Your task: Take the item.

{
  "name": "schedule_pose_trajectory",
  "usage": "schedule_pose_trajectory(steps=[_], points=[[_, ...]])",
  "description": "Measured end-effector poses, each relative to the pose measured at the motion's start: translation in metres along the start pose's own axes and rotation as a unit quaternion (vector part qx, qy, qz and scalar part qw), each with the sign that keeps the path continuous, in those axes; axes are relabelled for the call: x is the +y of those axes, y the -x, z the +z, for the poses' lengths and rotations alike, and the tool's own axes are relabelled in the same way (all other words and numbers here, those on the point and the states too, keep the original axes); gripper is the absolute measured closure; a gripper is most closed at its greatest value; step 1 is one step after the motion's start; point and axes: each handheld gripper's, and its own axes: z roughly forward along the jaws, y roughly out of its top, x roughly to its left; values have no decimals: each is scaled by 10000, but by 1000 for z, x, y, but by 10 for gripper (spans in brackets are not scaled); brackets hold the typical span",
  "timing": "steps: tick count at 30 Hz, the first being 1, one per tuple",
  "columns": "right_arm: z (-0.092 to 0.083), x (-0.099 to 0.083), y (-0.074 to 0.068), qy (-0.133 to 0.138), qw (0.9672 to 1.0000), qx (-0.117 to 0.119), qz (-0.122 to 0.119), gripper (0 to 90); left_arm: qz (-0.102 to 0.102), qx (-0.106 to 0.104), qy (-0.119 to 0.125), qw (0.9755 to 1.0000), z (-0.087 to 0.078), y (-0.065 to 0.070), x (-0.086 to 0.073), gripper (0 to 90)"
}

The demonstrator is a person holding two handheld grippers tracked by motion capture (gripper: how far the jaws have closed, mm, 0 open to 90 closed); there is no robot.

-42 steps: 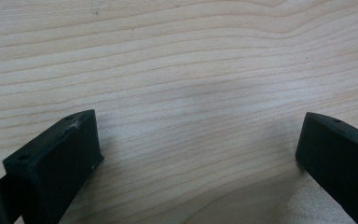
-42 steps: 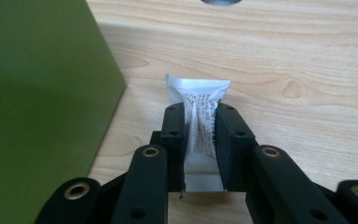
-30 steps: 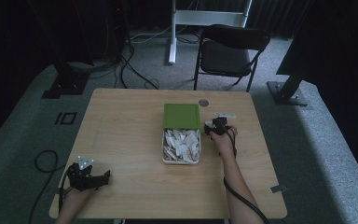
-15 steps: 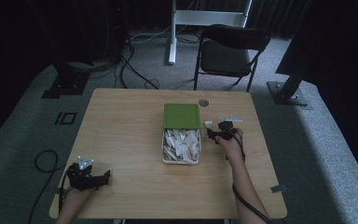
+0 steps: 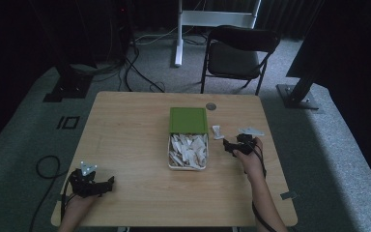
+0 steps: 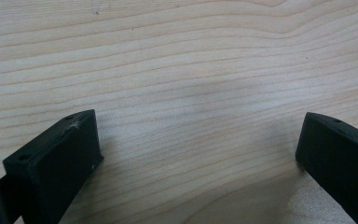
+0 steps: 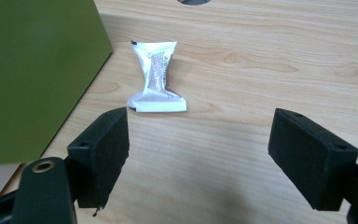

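Right gripper (image 5: 228, 146) sits at the three o'clock side of the open box (image 5: 188, 166), its jaws spread wide and empty; they have just been opening, with nothing between them. We see the white sweet wrapper (image 7: 155, 77) lying flat on the table (image 5: 125, 135) just ahead of those jaws, at about eleven o'clock in the right gripper view, close beside the green lid (image 5: 188, 120) but not touching it. In the high view the same wrapper (image 5: 217, 131) lies between the lid and the hand.

We judge the work in hand to be moving wrapped sweets between the box and the table. To take this one well, we would centre the jaws over its pinched waist, come down low enough that the pads straddle it, and keep clear of the lid's edge so the left pad does not catch there. A thin, light packet slides easily, so we close gently.

Left gripper (image 5: 107, 184) rests at the table's seven o'clock corner, jaws apart over bare wood.
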Motion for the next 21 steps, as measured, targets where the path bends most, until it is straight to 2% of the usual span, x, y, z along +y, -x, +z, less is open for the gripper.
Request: schedule_pose_trajectory(steps=[7,10,12,21], points=[[-15,-10,6,62,9999,93,119,183,0,0,0,10000,0,0,0,7],[-19,-18,9,12,10000,64,23,183,0,1,0,10000,0,0,0,7],[-20,-23,11,-25,9999,107,61,183,1,2,0,10000,0,0,0,7],[-37,-45,19,-55,9999,-50,94,183,1,0,0,10000,0,0,0,7]])
